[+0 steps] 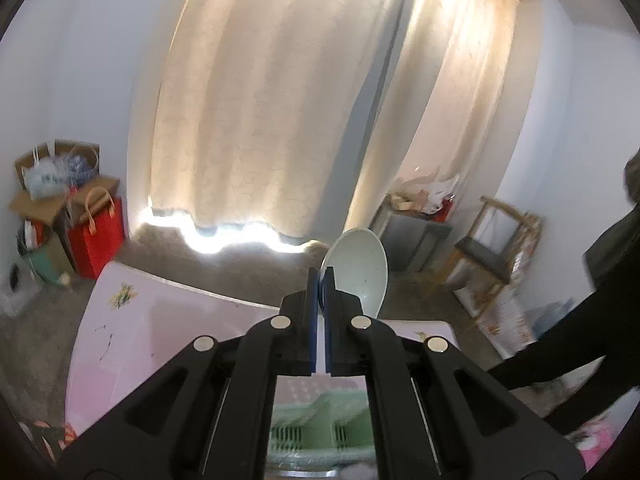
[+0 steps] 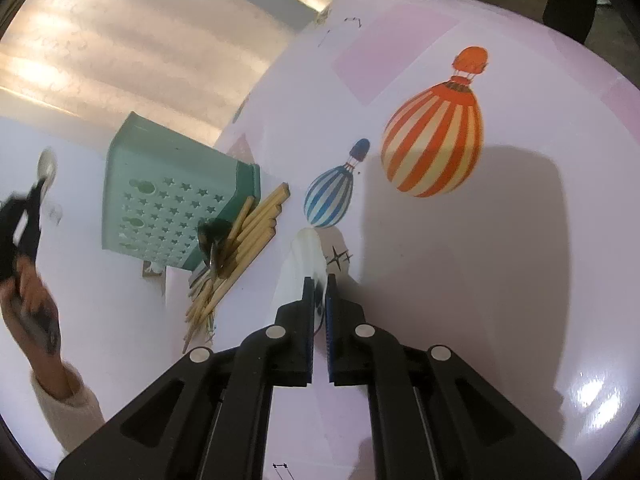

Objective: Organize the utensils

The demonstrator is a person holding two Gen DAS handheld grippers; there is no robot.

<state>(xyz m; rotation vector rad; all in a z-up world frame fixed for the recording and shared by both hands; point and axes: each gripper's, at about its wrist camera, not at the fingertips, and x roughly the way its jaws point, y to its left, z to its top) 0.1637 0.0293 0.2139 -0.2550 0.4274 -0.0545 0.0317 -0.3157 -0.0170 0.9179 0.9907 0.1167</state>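
- Above the pink bench [image 1: 132, 320], the left tongs [image 1: 320, 276] are closed on the handle of a pale green spoon [image 1: 358, 270]; its bowl stands up past the fingertips, tipped toward the right of the left wrist view, with the curtain [image 1: 260, 112] behind it.
- Directly below those tongs, between their arms, lies the green holder [image 1: 320, 420]. So the spoon's way in is downward and back toward the camera, and the spoon's long axis runs along the fingers.
- In the right wrist view, the right tongs [image 2: 319, 284] are closed on a white spoon [image 2: 304, 264], whose bowl reaches forward over the bench toward the printed blue balloon [image 2: 330, 192].
- The holder [image 2: 168, 196] sits well to the left of the right tongs, and it appears tipped, its star-punched wall facing up.
- From its mouth spill wooden chopsticks [image 2: 248, 236] and a dark metal spoon [image 2: 212, 240], fanned toward the near edge; what else is inside is hidden.
- My judgement: the left hand [image 2: 30, 296] is the nearer one to the holder, so its spoon should go in first; the right must carry its spoon leftward across the bench.
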